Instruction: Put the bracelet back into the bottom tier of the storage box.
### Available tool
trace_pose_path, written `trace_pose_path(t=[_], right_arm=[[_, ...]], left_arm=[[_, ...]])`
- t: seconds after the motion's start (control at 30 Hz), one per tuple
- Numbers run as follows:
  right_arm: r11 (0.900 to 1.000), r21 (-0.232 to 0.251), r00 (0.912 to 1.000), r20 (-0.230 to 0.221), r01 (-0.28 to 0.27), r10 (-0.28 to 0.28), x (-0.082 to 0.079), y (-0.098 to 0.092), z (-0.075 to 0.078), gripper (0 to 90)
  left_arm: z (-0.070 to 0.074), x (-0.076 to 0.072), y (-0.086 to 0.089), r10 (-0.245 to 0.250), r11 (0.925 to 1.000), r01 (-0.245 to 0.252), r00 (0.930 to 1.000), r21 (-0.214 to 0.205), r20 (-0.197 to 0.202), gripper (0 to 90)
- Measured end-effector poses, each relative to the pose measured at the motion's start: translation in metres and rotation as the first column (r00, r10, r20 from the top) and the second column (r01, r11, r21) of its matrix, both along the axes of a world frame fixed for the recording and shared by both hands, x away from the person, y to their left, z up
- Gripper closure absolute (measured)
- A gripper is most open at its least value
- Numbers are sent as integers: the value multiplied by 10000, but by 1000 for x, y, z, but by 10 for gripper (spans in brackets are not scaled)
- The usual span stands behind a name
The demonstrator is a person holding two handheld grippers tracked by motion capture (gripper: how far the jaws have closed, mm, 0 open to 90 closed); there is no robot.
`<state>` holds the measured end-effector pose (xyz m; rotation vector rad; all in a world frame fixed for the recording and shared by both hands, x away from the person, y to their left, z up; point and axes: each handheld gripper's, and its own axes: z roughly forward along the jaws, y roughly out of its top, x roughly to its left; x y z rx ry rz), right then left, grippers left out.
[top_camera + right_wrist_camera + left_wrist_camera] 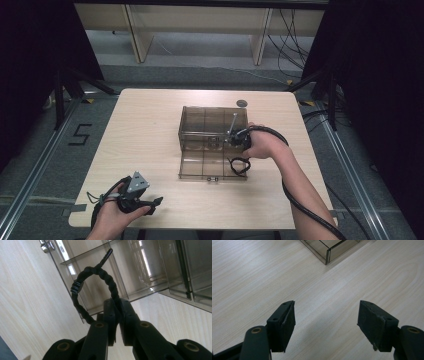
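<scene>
Over the open lid of the smoky compartment box (212,131), the right gripper (240,159) pinches a black braided cord loop (93,285) between closed jaws. I judge it is bound for a compartment: lift it above the thin dividers, then lower straight. Near the front table (150,130) edge, the left gripper (325,322) rests spread and empty, with bare wood around it.

A pale wooden table (150,150) stands on grey floor (200,55), dark curtains (30,50) on both sides; light wooden furniture (200,20) (perhaps a bench) stands behind.
</scene>
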<state>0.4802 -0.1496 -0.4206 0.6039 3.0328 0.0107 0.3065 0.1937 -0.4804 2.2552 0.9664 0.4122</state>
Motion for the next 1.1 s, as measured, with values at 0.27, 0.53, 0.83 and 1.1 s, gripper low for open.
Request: trace_pose_path(t=[0.27, 0.53, 0.83, 1.1], right_arm=[[9997, -116, 9996, -211, 199, -202, -2, 4, -3, 851], [9995, -41, 9987, -387, 321, -323, -3, 7, -5, 851], [9994, -208, 9993, -245, -276, 271, 2, 6, -11, 851], [9998, -168, 9985, -541, 50, -59, -1, 10, -14, 851]], left_arm=[[0, 0, 0, -3, 10000, 3, 10000, 0, 0, 300], [0, 0, 0, -5, 10000, 5, 10000, -1, -9, 300], [0, 0, 0, 14, 10000, -14, 10000, -15, -12, 300], [-1, 0, -1, 136, 9998, -138, 9999, -172, -105, 300]])
